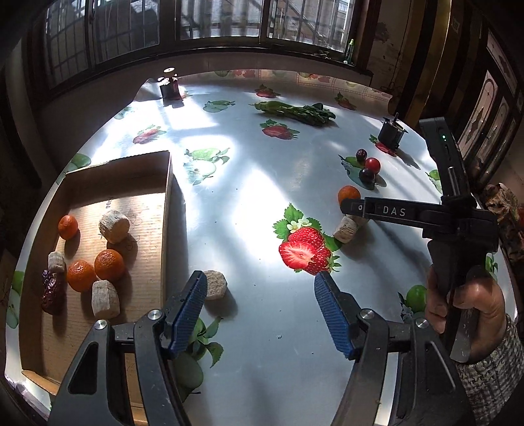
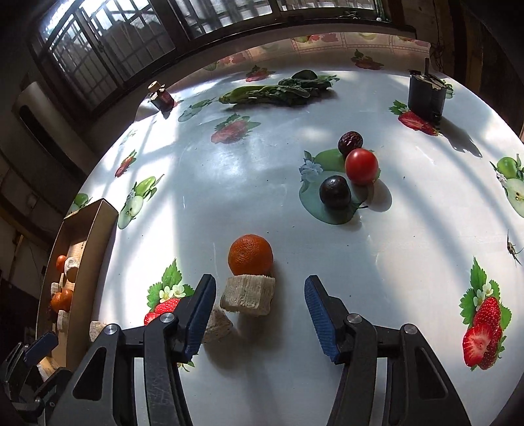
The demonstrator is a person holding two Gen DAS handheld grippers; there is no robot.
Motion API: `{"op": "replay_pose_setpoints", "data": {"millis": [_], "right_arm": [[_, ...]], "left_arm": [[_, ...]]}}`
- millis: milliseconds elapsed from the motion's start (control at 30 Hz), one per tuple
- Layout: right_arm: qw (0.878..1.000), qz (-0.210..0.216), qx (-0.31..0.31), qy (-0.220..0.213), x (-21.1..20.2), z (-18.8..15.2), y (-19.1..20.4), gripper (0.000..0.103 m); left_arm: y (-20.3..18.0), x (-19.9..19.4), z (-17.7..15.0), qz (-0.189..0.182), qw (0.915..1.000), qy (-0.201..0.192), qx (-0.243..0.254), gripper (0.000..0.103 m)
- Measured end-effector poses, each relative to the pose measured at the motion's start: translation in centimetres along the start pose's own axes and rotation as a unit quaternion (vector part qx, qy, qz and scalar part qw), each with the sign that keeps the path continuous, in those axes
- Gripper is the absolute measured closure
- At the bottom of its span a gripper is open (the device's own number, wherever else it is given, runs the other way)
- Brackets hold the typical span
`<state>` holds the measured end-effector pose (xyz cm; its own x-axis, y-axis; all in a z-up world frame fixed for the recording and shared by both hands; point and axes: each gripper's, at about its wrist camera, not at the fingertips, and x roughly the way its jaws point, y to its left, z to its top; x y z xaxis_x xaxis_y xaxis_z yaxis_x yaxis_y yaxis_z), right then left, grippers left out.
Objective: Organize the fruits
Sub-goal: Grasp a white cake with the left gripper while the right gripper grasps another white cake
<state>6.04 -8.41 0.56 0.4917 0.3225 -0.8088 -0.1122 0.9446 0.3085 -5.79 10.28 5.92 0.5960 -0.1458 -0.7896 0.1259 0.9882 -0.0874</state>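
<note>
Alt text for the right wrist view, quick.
The right gripper hovers open over a pale sugarcane chunk touching an orange. Beyond lie a tomato and two dark fruits; the cardboard box sits left.

Strong daylight enters through windows (image 1: 196,19) behind surface (image 1: 249,183), leaving bright glare patches and striped shadows. Objects cast hard, dark shadows toward camera. Room edges dim. Heavy fisheye bending, black vignette in corners. Centre sharp, slight softness at rim.
</note>
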Motion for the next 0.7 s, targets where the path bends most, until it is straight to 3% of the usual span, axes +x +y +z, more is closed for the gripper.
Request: {"op": "replay_pose_setpoints", "data": {"millis": [67, 100, 133, 267, 500, 567, 633, 667, 700], "right_arm": [[1.0, -0.001, -0.006, -0.009, 0.0, -0.1, 0.1, 0.047], [1.0, 0.009, -0.006, -0.003, 0.1, -0.2, 0.0, 0.065], [1.0, 0.015, 0.0, -0.003, 0.0, -0.2, -0.2, 0.067], [1.0, -0.006, 0.021, -0.022, -0.8, -0.9, -2.2, 0.067], [0.996, 0.026, 0.074, -0.032, -1.8, -1.0, -5.7, 0.067], [0.996, 0.034, 0.082, -0.032, -1.8, -0.8, -6.0, 0.067], [0.996, 0.034, 0.08, -0.033, -1.9, -0.7, -6.0, 0.067], [0.996, 0.031, 0.078, -0.034, -1.9, -0.7, -5.8, 0.067], [0.996, 0.029, 0.077, -0.035, -1.9, -0.7, -5.7, 0.067]], "left_arm": [[-1.1, 0.9, 0.4, -0.012, 0.9999, 0.005, 0.01, 0.035], [-1.7, 1.5, 0.6, -0.015, 0.9997, 0.009, 0.016, 0.035], [-2.2, 2.0, 0.9, -0.017, 0.9996, 0.011, 0.021, 0.035], [-4.6, 4.4, 2.1, -0.04, 0.9981, 0.014, 0.045, 0.035], [-6.8, 8.6, 3.9, -0.072, 0.9956, 0.019, 0.058, 0.037], [-7.3, 9.4, 3.9, -0.076, 0.9949, 0.024, 0.062, 0.044], [-7.5, 10.4, 3.7, -0.083, 0.9939, 0.035, 0.063, 0.071], [-7.5, 10.3, 3.6, -0.079, 0.9945, 0.023, 0.065, 0.072], [-7.6, 10.3, 3.5, -0.081, 0.9943, 0.021, 0.067, 0.08]]}}
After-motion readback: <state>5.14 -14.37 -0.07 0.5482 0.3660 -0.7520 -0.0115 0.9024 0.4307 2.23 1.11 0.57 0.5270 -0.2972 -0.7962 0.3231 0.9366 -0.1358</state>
